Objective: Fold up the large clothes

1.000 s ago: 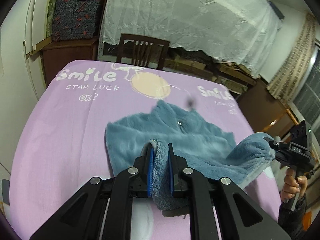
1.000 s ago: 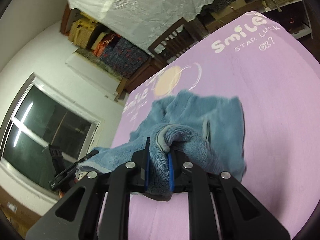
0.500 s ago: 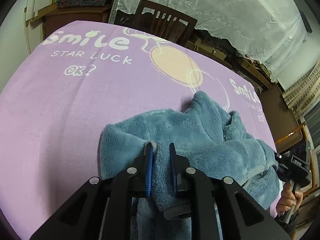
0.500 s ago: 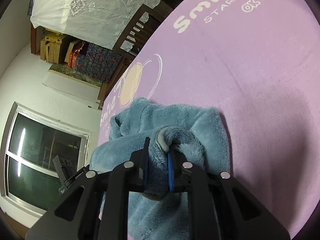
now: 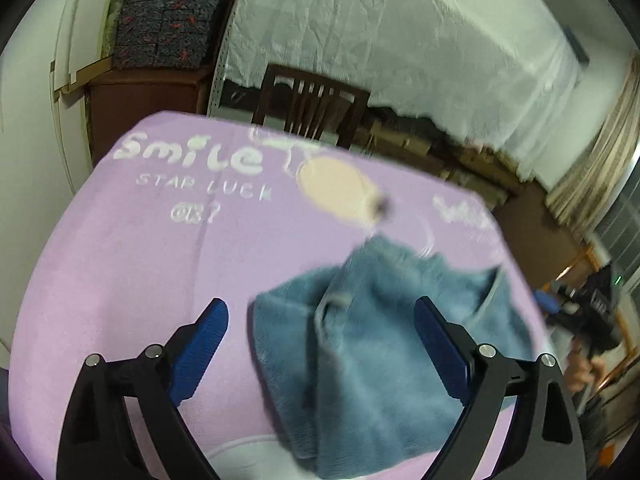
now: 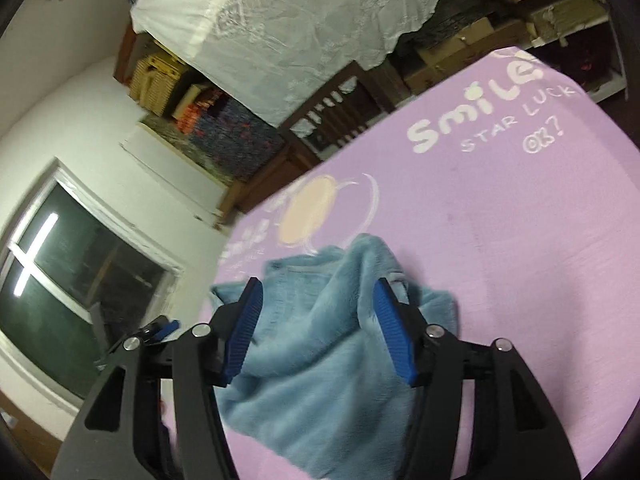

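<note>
A blue fleece garment (image 5: 380, 340) lies bunched in a fold on the purple printed sheet (image 5: 140, 280). My left gripper (image 5: 320, 312) hovers over its left edge, jaws opening wide, with the pads clear of the fabric. In the right wrist view the same fleece (image 6: 320, 360) spreads below my right gripper (image 6: 318, 288). Its jaws are opening too; fleece sits between the blue pads (image 6: 394, 332), which do not press it. The right gripper (image 5: 592, 312) also shows at the left wrist view's far right, held by a hand (image 5: 580, 372).
A dark wooden chair (image 5: 312, 108) stands at the table's far edge, under a white lace cover (image 5: 400, 40). Patterned boxes (image 5: 168, 20) top a brown cabinet at the back left. A dark window (image 6: 80, 280) is beyond the table's edge. The sheet (image 6: 520, 260) is bare on the right.
Both grippers were shut on folds of the fleece; now both have let go and their jaws are spread. The garment has dropped onto the sheet, and both views have shifted.
</note>
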